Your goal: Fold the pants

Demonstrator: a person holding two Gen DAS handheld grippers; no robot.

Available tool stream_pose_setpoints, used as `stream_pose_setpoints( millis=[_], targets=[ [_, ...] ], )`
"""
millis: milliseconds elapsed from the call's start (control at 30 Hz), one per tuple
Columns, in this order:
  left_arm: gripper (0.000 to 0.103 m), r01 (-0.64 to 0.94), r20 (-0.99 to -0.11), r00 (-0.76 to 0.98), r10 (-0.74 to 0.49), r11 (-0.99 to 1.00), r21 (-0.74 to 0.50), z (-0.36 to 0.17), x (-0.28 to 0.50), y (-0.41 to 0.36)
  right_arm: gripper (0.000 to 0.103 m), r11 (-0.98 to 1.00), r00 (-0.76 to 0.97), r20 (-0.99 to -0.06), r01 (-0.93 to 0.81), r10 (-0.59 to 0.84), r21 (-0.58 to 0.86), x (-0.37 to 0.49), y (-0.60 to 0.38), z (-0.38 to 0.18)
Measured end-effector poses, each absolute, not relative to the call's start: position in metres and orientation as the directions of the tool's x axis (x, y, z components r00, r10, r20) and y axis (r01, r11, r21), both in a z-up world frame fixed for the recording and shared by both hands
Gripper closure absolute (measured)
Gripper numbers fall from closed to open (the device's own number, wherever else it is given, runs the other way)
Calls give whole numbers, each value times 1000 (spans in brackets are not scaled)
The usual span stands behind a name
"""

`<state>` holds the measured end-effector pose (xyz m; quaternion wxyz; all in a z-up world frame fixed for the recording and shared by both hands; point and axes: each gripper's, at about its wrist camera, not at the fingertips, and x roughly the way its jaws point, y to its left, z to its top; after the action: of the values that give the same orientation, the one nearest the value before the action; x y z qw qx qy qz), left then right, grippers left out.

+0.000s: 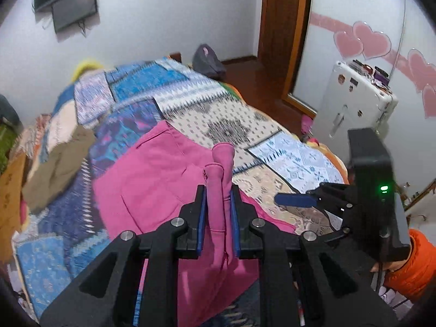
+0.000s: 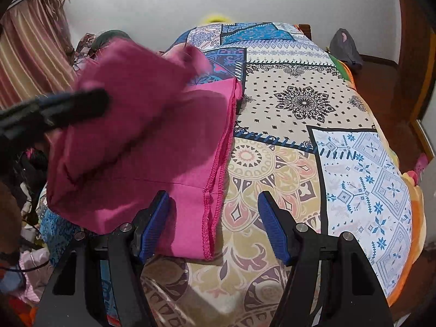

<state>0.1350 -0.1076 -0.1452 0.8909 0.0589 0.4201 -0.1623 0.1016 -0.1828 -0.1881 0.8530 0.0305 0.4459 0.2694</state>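
Observation:
Pink pants [image 1: 152, 179] lie on a patchwork bedspread [image 1: 231, 120]. My left gripper [image 1: 218, 193] is shut on a bunched fold of the pants and holds it above the rest of the cloth. In the right wrist view the pants [image 2: 152, 147] lie at the left with their stitched edge along the spread [image 2: 299, 125], and the lifted part hangs blurred above. My right gripper [image 2: 215, 204] is open and empty, its jaws wide apart, just above the near edge of the pants. It also shows in the left wrist view [image 1: 297, 200], to the right of the left one.
A brown garment [image 1: 60, 163] lies on the bed at the left. A white suitcase [image 1: 354, 95] stands right of the bed by a mirrored door with pink hearts. A dark bag [image 1: 207, 60] sits on the floor beyond the bed. Clothes are piled left of the bed [image 2: 30, 259].

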Motion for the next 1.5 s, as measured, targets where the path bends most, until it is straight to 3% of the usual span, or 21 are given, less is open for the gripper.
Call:
stream_pose_setpoints(
  millis=[167, 233, 333, 467, 700, 1033, 1233, 1500],
  targets=[
    [87, 354, -792, 549, -266, 933, -68, -158, 137, -116, 40, 856, 461, -745, -429, 482, 289, 101, -184, -186],
    [75, 366, -804, 517, -295, 925, -104, -157, 137, -118, 40, 859, 465, -745, -423, 478, 287, 100, -185, -186],
    [65, 370, -793, 513, -329, 918, -142, -147, 133, -114, 40, 867, 480, -741, -410, 469, 283, 100, -189, -183],
    [64, 354, -763, 552, -337, 923, -151, -129, 130, -100, 39, 869, 505, -725, -409, 469, 277, 96, -195, -171],
    [49, 293, -747, 601, -285, 948, -126, -115, 148, -42, 39, 882, 562, -690, -388, 456, 267, 97, -208, -148],
    [47, 164, -784, 606, -138, 985, -47, -150, 204, 30, 39, 848, 544, -669, -454, 506, 273, 89, -168, -139],
    [47, 175, -816, 573, -74, 984, 33, -185, 238, 38, 39, 852, 495, -723, -456, 482, 256, 96, -148, -165],
    [48, 145, -867, 492, -79, 989, -8, -225, 252, 58, 36, 854, 479, -758, -484, 443, 193, 113, -155, -174]
  ],
)
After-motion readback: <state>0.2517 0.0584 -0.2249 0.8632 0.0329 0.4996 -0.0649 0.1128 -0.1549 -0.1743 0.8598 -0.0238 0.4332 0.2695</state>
